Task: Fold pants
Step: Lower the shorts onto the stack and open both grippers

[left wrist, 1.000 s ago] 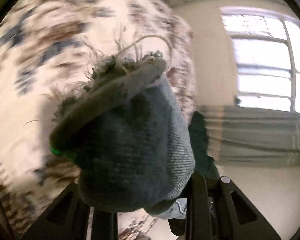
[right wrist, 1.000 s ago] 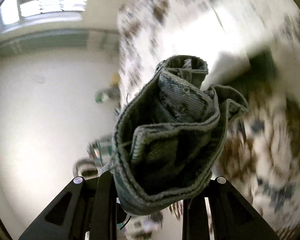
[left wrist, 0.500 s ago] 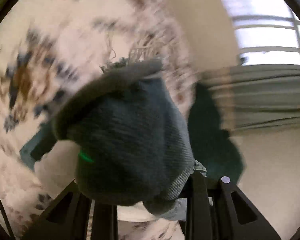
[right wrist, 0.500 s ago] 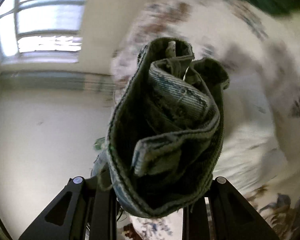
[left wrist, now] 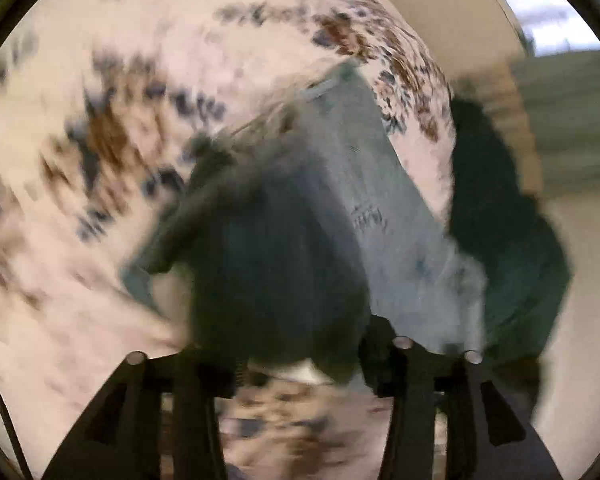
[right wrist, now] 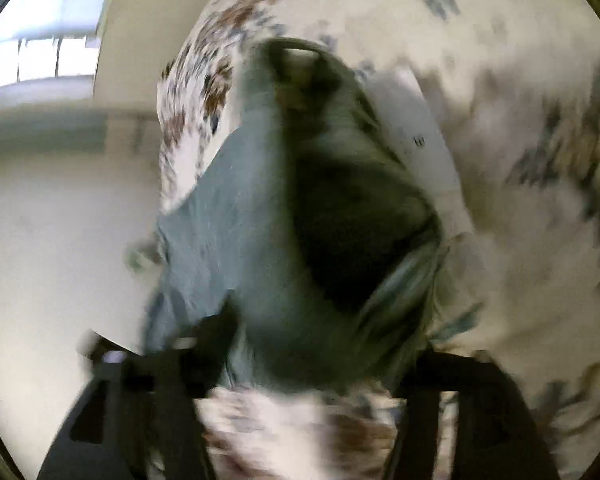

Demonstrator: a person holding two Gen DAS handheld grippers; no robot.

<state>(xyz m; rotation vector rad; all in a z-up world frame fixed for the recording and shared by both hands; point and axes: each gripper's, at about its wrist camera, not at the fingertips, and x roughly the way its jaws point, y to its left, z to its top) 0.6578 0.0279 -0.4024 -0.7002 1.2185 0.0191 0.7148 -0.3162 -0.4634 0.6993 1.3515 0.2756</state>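
Both ends are in hand: left gripper is pinching a bunched wad of the pants, right gripper is clamping another. Pants are hanging over the patterned bedspread, part draping onto it. Heavy blur. Judging from this, no fold is laid flat yet; smoothing and stacking remain.

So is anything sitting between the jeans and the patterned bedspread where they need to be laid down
Nothing visible blocks it. Both tools grip the jeans: left tool, right tool. Part of the denim already lies on the patterned bedspread. A dark green garment lies off to the side, beyond the jeans. Blur hides finer detail.
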